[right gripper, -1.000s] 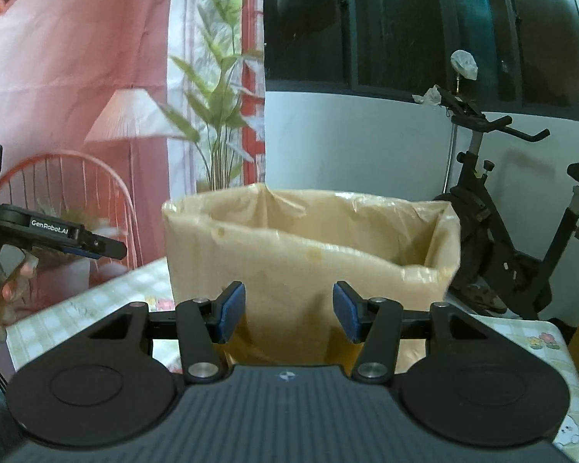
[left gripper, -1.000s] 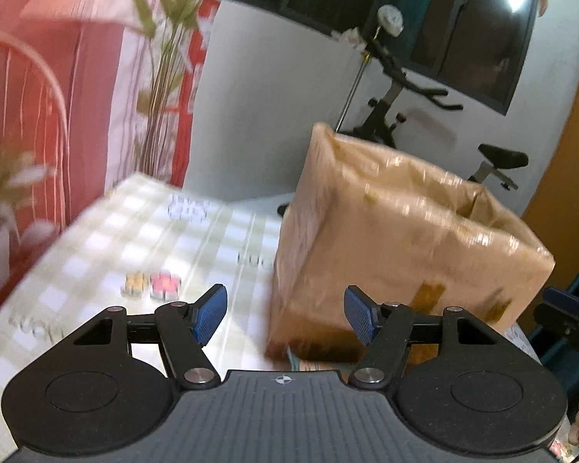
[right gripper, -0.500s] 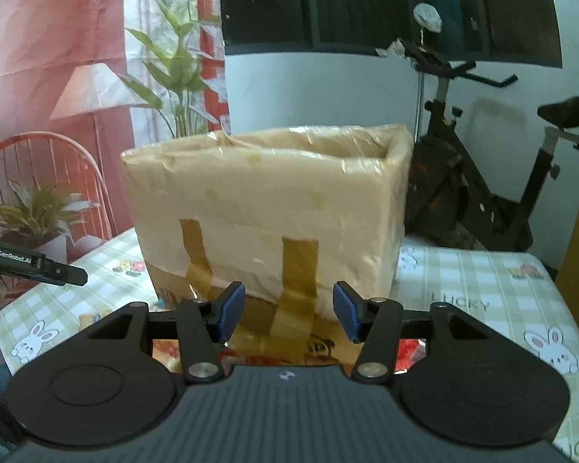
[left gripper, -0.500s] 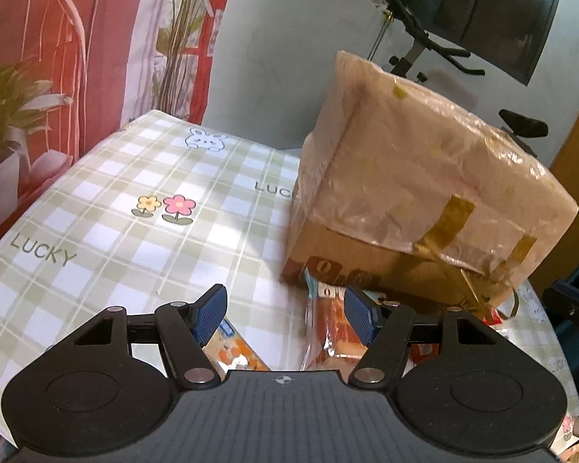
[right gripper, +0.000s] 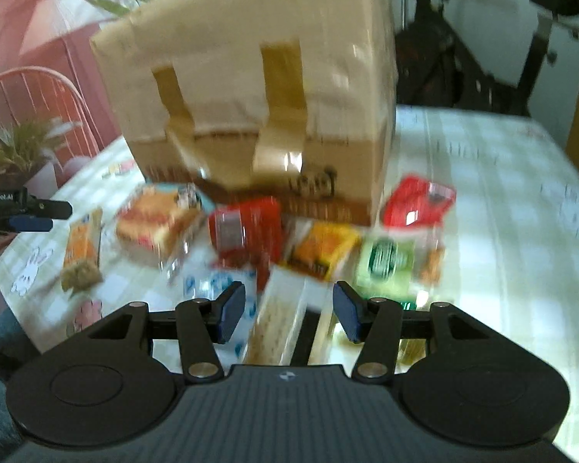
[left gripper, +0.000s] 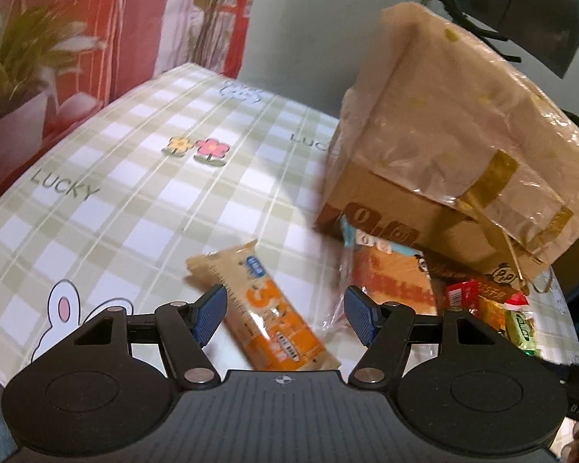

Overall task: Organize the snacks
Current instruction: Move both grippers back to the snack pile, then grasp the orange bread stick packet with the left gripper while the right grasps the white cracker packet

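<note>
My left hand-held gripper (left gripper: 283, 318), jaws apart and empty, hangs over the orange snack bar (left gripper: 266, 310) near the bench's (left gripper: 108, 177) front edge; the bar runs diagonally between them. My right hand-held gripper (right gripper: 289, 314) gapes too.

Left wrist: angled down, close over table's left part | Right wrist: angled down, facing box front — blurred | Shared: cardboard box (left gripper: 444, 154), orange packet (left gripper: 274, 308), snack pile.

The left tongs (left gripper: 283, 318) hang open above an orange snack packet (left gripper: 268, 310) on the checked counter (left gripper: 135, 177), near a plastic-wrapped cardboard box (left gripper: 444, 146).
</note>
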`<state>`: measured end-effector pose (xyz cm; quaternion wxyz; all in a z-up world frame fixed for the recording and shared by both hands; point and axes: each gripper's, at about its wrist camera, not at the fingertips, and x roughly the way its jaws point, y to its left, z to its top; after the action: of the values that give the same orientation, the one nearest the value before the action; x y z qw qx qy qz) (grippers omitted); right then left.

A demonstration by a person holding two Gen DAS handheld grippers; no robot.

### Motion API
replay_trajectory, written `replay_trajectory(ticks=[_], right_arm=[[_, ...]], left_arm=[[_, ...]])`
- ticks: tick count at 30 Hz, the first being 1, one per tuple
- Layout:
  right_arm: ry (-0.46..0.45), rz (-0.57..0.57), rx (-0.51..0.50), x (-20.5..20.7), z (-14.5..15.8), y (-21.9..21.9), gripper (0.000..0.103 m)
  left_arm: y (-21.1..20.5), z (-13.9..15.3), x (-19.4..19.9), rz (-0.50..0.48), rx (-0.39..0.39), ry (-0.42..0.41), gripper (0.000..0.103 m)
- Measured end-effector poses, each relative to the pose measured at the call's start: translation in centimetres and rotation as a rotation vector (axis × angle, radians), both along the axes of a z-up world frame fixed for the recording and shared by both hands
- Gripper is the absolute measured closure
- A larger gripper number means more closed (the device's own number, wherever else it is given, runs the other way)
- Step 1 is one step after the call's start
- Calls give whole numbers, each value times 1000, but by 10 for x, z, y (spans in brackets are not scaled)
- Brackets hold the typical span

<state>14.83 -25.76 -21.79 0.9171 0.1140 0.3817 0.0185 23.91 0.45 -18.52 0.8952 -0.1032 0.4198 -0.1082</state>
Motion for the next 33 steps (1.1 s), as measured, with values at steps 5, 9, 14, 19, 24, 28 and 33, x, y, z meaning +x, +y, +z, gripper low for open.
replay_trajectory(ticks=[5,9,14,19,24,28,33], right_arm=[[66,-8,26,4,-14,1,47],[75,-19,54,6,-19,0,52],[57,-15,70,5,-18,-1,53],[41,-2,70,6,-17,2,53],[37,-1,77,6,-18,2,53],[35,-1,77,6,-18,1,53],[37,-2,75,6,-19,1,53]], left_arm=[[0,-3,0,8,-2,17,34],[-5,-6,0,-3,15,29,34],[-9,-10,1,-13,21,37,34],[-6,-14,1,11,27,56,34],[-6,-16,5,21,35,62,34],[-9,-19,8,15,45,60,34],[-15,-28,17,0,72,68,34]])
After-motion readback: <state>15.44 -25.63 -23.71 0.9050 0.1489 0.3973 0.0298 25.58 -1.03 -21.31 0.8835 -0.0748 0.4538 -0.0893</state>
